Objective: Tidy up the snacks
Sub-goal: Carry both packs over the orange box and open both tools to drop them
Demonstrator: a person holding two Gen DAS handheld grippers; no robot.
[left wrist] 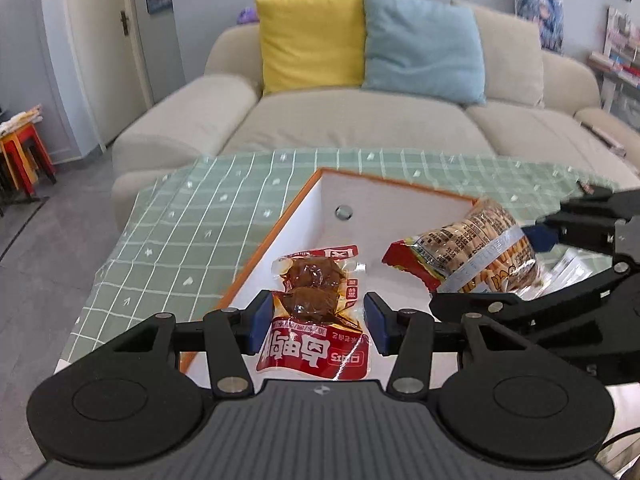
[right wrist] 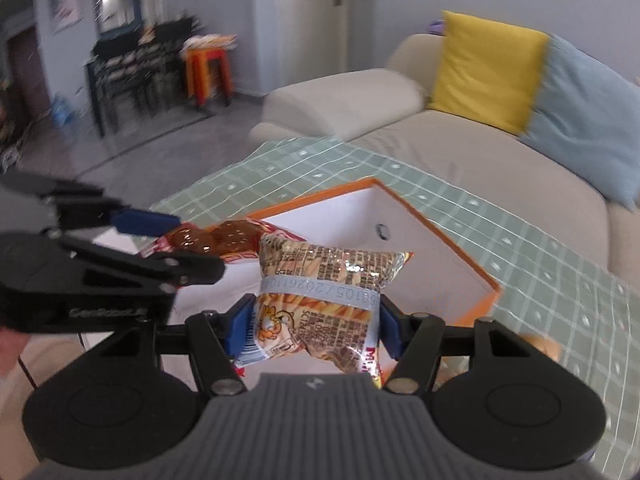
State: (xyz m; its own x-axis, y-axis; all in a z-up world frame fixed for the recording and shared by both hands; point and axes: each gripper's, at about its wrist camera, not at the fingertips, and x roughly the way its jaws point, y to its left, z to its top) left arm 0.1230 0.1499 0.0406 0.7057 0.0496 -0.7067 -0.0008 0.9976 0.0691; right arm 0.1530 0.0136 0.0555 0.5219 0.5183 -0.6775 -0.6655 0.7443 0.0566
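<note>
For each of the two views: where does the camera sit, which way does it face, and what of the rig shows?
Left wrist: on the left gripper, looking down over the white box toward the sofa; its pads clamp a red meat packet; the right gripper enters at right.
Right wrist: on the right gripper, facing the same box; it clamps a biscuit-stick bag; the left gripper enters at left.
Shared: box, both snacks, checked cloth, sofa.

Left wrist view: close over the white box (left wrist: pixel 352 200), tilted down, facing the sofa (left wrist: pixel 360 120). Right wrist view: same box (right wrist: pixel 400 216), from further right, angled leftward; somewhat blurred. Shared: box, checked cloth (left wrist: pixel 160 240), sofa, both snack packets.
</note>
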